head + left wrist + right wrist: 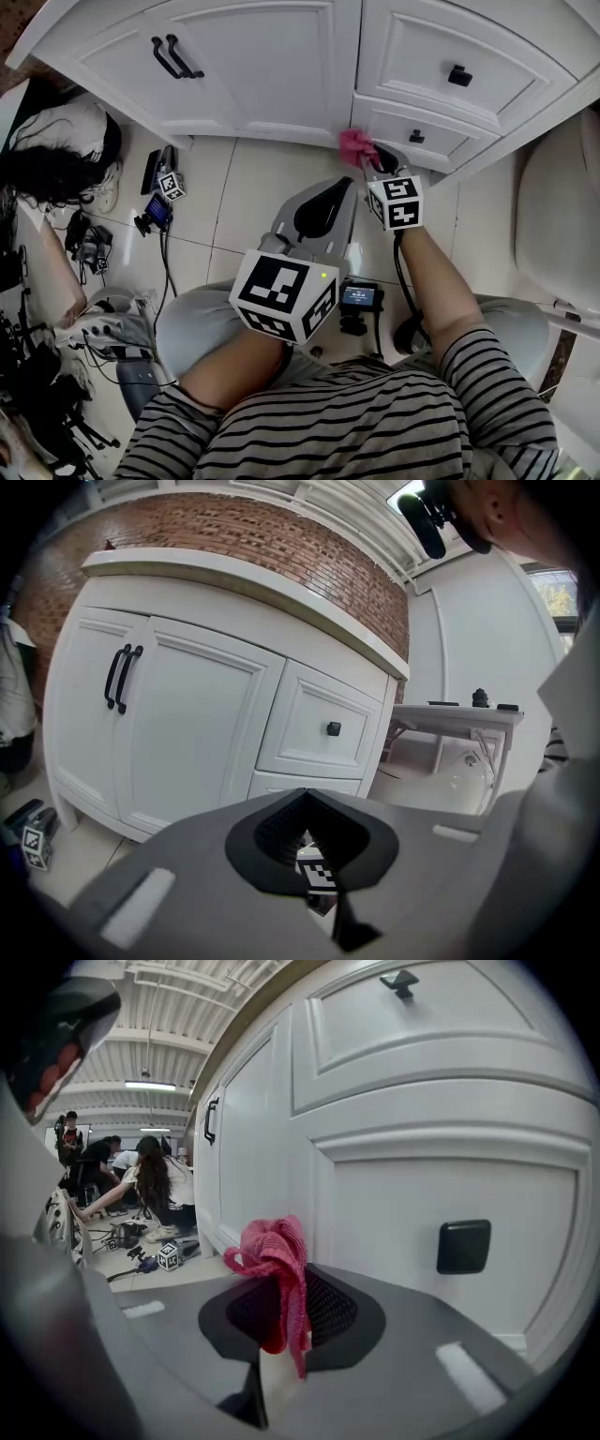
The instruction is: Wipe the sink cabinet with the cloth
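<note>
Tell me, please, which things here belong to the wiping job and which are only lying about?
Job: crumpled pink cloth, clamped in the right gripper; white panelled sink cabinet.
Lying about: spare marker-cube gripper on the tiled floor; small black screen device; black cables.

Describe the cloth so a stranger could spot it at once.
Find the white cabinet, then its lower right drawer. Close by that drawer, the right gripper pinches a small bunched cloth in its jaws. It is the only pink thing there; the cabinet is white with black knobs.
</note>
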Motion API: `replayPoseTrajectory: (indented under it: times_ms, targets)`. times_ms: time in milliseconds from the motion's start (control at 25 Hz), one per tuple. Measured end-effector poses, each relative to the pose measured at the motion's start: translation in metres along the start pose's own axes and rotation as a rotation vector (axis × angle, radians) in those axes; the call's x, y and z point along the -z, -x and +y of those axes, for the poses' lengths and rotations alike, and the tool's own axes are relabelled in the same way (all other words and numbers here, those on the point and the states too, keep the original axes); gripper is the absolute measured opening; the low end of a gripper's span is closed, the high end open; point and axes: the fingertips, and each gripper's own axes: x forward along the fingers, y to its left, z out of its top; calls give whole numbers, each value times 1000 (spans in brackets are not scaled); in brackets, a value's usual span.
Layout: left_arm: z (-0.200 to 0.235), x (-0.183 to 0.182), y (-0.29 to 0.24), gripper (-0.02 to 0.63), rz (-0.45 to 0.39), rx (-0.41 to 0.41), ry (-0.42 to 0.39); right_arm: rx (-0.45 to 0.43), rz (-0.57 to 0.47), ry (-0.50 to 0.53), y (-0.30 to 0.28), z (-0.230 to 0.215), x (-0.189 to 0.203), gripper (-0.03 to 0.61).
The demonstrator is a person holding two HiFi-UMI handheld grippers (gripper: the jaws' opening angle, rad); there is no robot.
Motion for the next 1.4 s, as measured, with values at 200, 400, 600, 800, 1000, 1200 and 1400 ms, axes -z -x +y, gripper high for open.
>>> replayPoseTrajectory:
  times_ms: [200, 400, 600, 800, 1000, 1200, 1400]
  targets:
    - [4, 2, -4, 2, 7, 0, 8, 105, 54, 17, 9, -49, 13, 61]
    - [-1, 7, -10, 2, 26, 6, -1, 227, 104, 0, 57, -116, 40, 61]
    - [-9, 7, -16, 2, 32, 14, -27, 359, 171, -12, 108, -173, 58, 63]
    - [-14, 8, -21, 2, 42, 4, -73, 440, 217, -39, 138, -183, 61, 61]
    - [-18, 7, -20, 2, 37, -22, -131, 471, 183, -59, 181, -172, 12, 63]
    - [-28, -2, -5, 2, 10, -33, -177, 406, -65, -132, 258, -144, -98, 63]
    - [-35, -11, 27, 2, -26, -60, -194, 365, -289, -174, 342, -94, -155, 63]
